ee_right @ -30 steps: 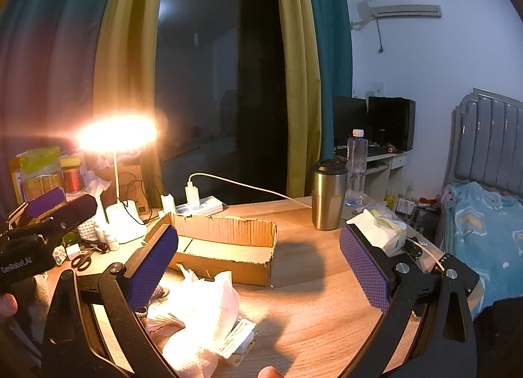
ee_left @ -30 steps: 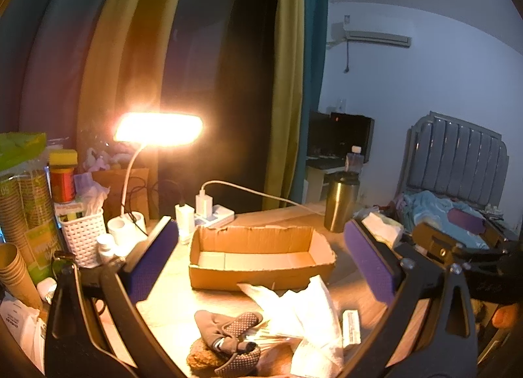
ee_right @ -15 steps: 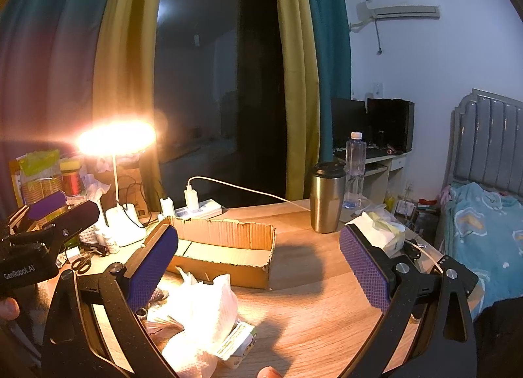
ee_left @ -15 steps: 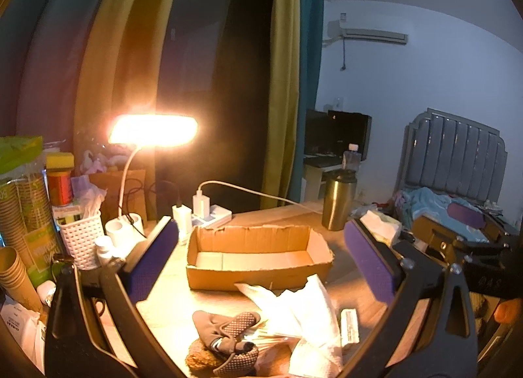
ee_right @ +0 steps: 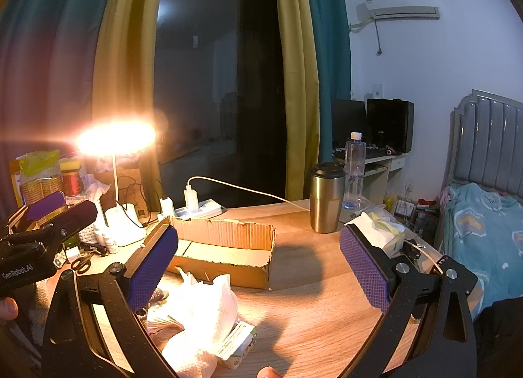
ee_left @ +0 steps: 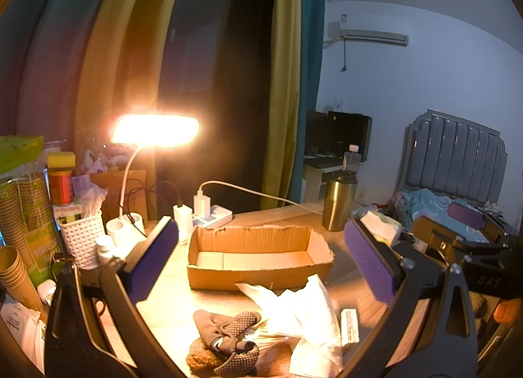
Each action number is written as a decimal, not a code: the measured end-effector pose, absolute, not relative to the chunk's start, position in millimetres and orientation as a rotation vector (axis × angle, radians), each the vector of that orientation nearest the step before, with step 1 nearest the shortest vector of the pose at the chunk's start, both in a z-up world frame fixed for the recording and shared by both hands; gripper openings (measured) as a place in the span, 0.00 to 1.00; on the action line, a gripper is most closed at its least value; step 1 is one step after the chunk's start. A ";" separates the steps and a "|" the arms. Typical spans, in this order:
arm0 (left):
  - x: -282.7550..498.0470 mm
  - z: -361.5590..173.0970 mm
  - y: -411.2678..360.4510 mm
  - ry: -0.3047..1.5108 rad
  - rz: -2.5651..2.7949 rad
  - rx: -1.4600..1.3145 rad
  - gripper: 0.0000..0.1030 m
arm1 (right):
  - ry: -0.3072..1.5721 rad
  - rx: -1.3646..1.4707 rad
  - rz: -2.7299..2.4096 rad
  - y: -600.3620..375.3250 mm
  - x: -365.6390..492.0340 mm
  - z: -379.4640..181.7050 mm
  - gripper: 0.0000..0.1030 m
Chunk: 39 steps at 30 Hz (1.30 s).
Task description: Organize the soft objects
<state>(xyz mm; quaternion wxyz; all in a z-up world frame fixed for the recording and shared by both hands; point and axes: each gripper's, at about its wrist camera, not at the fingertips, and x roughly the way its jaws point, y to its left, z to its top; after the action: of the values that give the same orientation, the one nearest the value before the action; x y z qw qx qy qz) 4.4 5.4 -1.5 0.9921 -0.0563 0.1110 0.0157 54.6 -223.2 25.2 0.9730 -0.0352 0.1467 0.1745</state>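
An empty cardboard box (ee_left: 258, 255) (ee_right: 225, 254) lies on the wooden desk. In front of it is a pile of soft things: white crumpled tissue (ee_left: 304, 316) (ee_right: 202, 316), a dark dotted sock (ee_left: 228, 332) and a brown fuzzy item (ee_left: 202, 356). My left gripper (ee_left: 261, 267) is open and empty, held above the pile. My right gripper (ee_right: 258, 263) is open and empty, to the right of the pile. The left gripper shows at the left edge of the right wrist view.
A lit desk lamp (ee_left: 155, 131), power strip (ee_left: 212, 214), white basket (ee_left: 81, 237), paper cups (ee_left: 19, 214) and small bottles crowd the desk's left. A steel tumbler (ee_right: 327, 201) and a tissue pack (ee_right: 382, 231) stand at the right. A bed (ee_right: 483, 224) is beyond.
Both views have shifted only slightly; the grippers stay open and hover over the desk. Nothing on the desk has moved.
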 end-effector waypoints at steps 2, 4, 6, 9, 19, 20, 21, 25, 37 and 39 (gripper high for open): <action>4.3 -1.4 5.5 0.223 0.031 -0.113 0.99 | 0.297 -0.073 0.352 -222.8 54.8 25.2 0.98; 4.4 -1.4 5.7 0.222 0.031 -0.113 0.99 | 0.297 -0.072 0.353 -223.2 54.6 25.0 0.98; 4.4 -1.4 5.5 0.222 0.032 -0.113 0.99 | 0.295 -0.072 0.352 -223.1 54.6 24.9 0.98; 4.7 -1.5 5.7 0.223 0.032 -0.114 0.99 | 0.296 -0.072 0.352 -222.8 54.6 25.0 0.98; 2.3 -1.6 6.7 0.219 0.034 -0.118 0.99 | 0.295 -0.072 0.352 -222.8 54.6 25.1 0.98; 2.3 -1.6 6.7 0.218 0.034 -0.118 0.99 | 0.296 -0.072 0.352 -222.7 54.7 25.1 0.98; 2.1 -1.6 6.8 0.217 0.034 -0.119 0.99 | 0.296 -0.073 0.352 -222.7 55.0 25.2 0.98; 2.1 -1.9 7.3 0.221 0.031 -0.120 0.99 | 0.297 -0.071 0.352 -222.7 54.5 24.8 0.98; 2.4 -2.5 7.8 0.232 0.029 -0.119 0.99 | 0.299 -0.089 0.344 -222.5 54.0 19.3 0.98; 3.9 -5.0 7.8 0.246 0.029 -0.115 0.99 | 0.311 -0.094 0.340 -222.9 57.4 16.2 0.98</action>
<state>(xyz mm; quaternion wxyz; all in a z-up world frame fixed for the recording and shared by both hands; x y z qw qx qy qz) 3.9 7.8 -5.0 0.9907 -0.0576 0.1225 0.0145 57.4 -222.9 16.2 0.9725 -0.0466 0.1539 0.1683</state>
